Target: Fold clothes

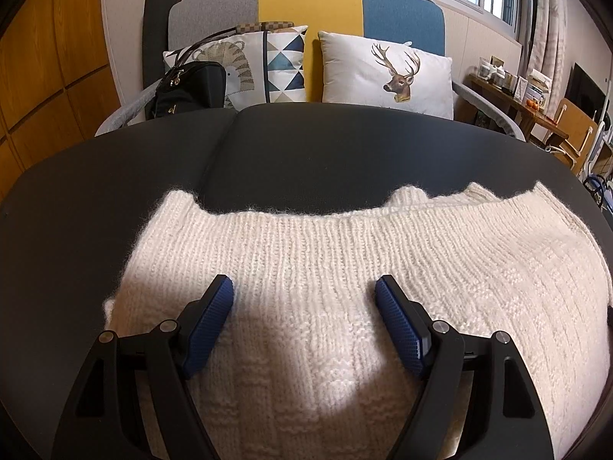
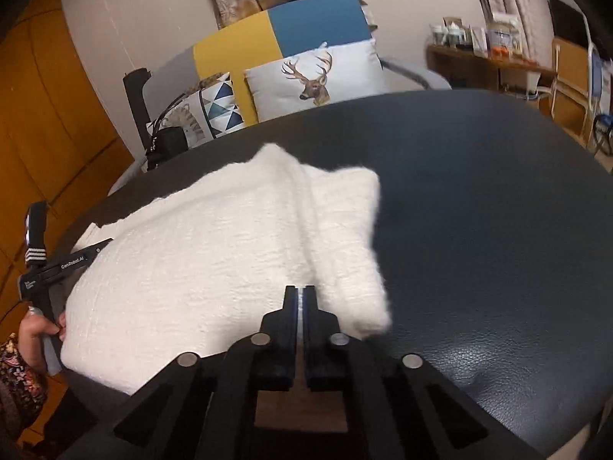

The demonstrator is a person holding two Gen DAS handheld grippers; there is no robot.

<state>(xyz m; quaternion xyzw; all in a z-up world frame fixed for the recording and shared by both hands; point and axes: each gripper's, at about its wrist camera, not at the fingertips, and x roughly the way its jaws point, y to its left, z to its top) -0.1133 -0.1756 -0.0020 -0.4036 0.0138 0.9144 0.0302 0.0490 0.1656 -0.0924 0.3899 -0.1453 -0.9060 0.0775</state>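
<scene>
A cream knitted sweater lies partly folded on the dark padded table. My left gripper hovers open just above its near part, the blue pads wide apart with only the knit beneath them. In the right wrist view the sweater fills the left half of the table, a folded flap at its right edge. My right gripper is shut, its tips at the sweater's near edge; I see no fabric pinched. A hand holds the left gripper at the sweater's left side.
Behind the table stands a sofa with a deer cushion, a patterned cushion and a black handbag. A wooden side table with small items and a chair stand at the right. Bare tabletop lies right of the sweater.
</scene>
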